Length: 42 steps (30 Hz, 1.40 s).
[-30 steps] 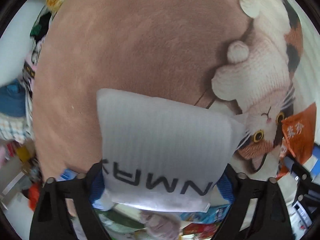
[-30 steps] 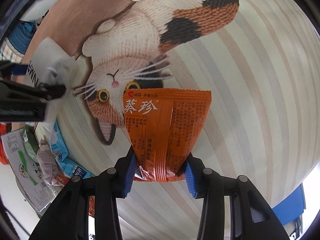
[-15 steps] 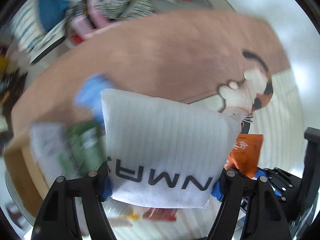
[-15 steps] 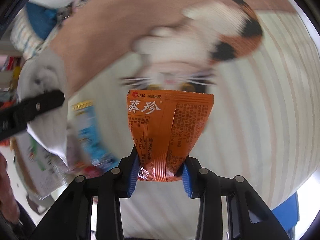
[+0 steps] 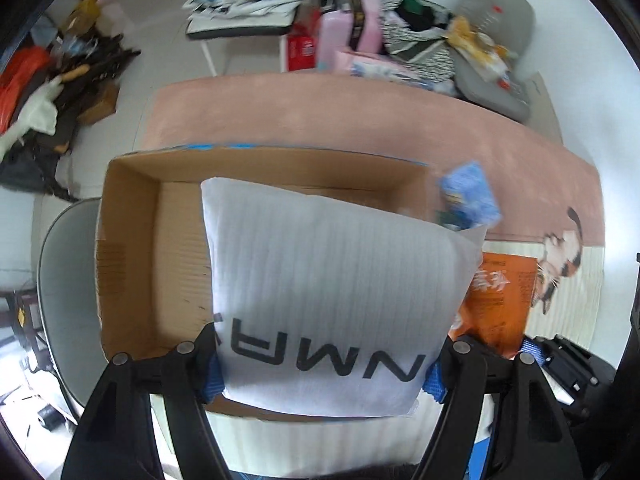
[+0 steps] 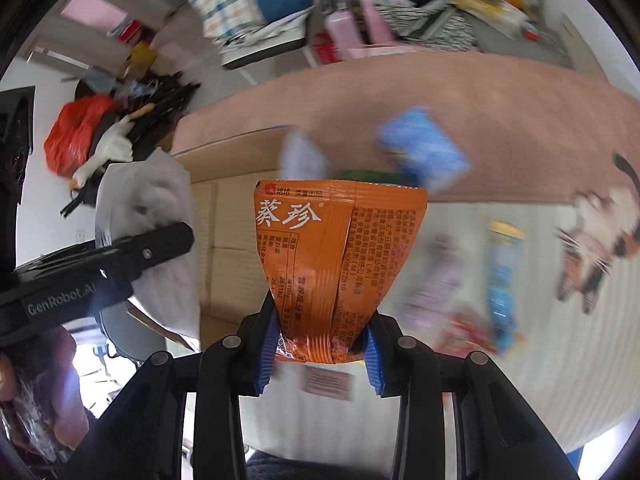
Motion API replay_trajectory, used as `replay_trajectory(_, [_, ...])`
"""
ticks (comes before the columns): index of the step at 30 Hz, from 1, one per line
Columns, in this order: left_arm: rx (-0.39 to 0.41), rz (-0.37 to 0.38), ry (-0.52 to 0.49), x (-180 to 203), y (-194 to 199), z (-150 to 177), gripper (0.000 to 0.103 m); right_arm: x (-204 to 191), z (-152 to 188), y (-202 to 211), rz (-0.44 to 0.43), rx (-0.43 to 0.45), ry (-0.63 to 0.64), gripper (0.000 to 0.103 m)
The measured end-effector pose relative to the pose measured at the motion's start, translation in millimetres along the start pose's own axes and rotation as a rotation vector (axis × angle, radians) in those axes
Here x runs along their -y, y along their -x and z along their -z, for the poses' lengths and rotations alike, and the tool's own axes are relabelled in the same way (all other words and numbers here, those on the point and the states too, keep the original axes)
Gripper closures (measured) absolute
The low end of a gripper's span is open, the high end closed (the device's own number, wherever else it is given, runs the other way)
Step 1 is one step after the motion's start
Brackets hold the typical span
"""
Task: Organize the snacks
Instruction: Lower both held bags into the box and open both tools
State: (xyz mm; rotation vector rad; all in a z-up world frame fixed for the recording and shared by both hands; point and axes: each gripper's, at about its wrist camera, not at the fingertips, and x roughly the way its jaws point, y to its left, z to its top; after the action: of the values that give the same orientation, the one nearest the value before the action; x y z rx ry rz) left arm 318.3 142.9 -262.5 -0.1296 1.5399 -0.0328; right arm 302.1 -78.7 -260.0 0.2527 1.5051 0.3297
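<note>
Cardboard box [image 5: 132, 248] lies directly ahead of and below the left hand-held gripper [image 5: 326, 376], clamped on the white pouch [image 5: 332, 296]; the right hand-held gripper [image 6: 320, 340], clamped on the orange packet [image 6: 336, 248], sits just beside the box's right edge.

Left tool [image 5: 326, 372] and right tool [image 6: 320, 344] side by side, each clamped on a packet.

Both wrist cams look fwd/down, close over cardboard box [image 5: 128, 240] [image 6: 232, 248], sharing rug [image 5: 360, 120] [image 6: 440, 96].
</note>
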Motion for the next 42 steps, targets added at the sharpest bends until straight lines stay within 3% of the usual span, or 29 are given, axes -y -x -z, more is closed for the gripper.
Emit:
replay_trajectory(5, [-0.066,0.011,0.017,-38,-45,-19,0.031,-74,-19,-58,0.045,-0.057,0.026,0.064])
replay_trajectory(10, [-0.145,0.071,0.051,-62,-91,-36,0.031,-98,-33,-111,0.108,-0.103,0.01,0.064])
replay_trajectory(14, [-0.178,0.101,0.047,-65,-112,-45,0.031,-100,-45,-142,0.15,-0.127,0.007,0.064])
replay_trajectory(15, [-0.184,0.065,0.082,-64,-114,-46,0.031,-102,-47,-149,0.164,-0.13,0.005,0.064])
replay_trajectory(21, [-0.229,0.089,0.037,-55,-132,-51,0.029,-107,-53,-176,0.2,-0.141,-0.024,0.064])
replay_trajectory(27, [-0.253,0.067,0.034,-58,-140,-45,0.028,-104,-57,-199,0.224,-0.149,-0.038,0.062])
replay_trajectory(30, [-0.234,0.044,0.023,-62,-131,-39,0.021,-107,-58,-201,0.247,-0.152,-0.042,0.048])
replay_trajectory(34, [-0.183,0.023,0.018,-67,-105,-32,0.012,-112,-51,-194,0.222,-0.168,-0.051,0.044])
replay_trajectory(36, [-0.142,-0.004,0.006,-68,-89,-26,0.004,-120,-46,-187,0.232,-0.159,-0.044,0.036])
replay_trajectory(38, [-0.088,-0.039,-0.007,-73,-68,-16,0.004,-127,-38,-178,0.273,-0.143,-0.037,0.016])
replay_trajectory(42, [0.0,-0.075,-0.007,-79,-33,6,0.004,-139,-12,-153,0.299,-0.093,-0.011,0.014])
